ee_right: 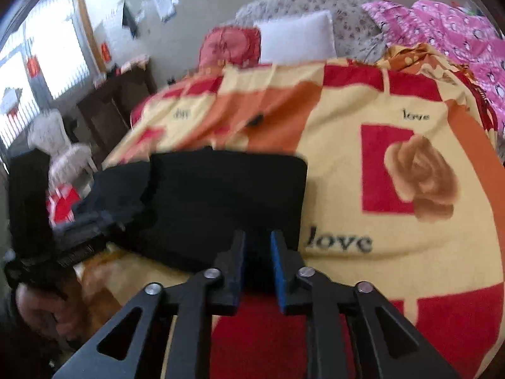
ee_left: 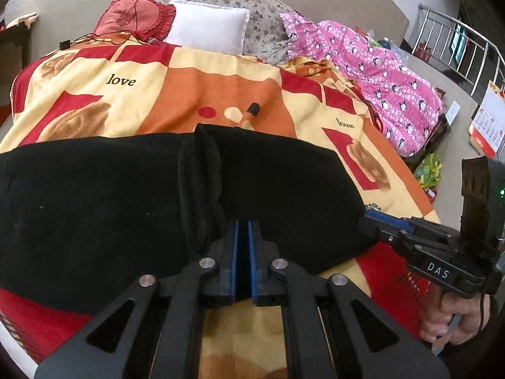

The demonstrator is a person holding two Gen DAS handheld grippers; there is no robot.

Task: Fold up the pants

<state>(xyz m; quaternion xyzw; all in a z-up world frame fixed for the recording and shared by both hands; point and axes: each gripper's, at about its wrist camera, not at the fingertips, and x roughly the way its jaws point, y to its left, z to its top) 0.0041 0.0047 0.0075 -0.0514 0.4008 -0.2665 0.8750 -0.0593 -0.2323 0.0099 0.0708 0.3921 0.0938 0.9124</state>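
Fleecy rose-print blanket point(ee_left: 195, 88) bears flat black knit pants point(ee_left: 94, 195); left gripper point(ee_left: 242, 230) jaws pinch their bunched fold, right gripper point(ee_right: 258, 246) jaws narrowly parted.

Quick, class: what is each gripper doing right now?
Left gripper: shut, pinching the black pants.
Right gripper: open, pads apart over the pants' edge.

Bright window point(ee_right: 47, 63) daylight; right view motion-blurred, fisheye-bent edges
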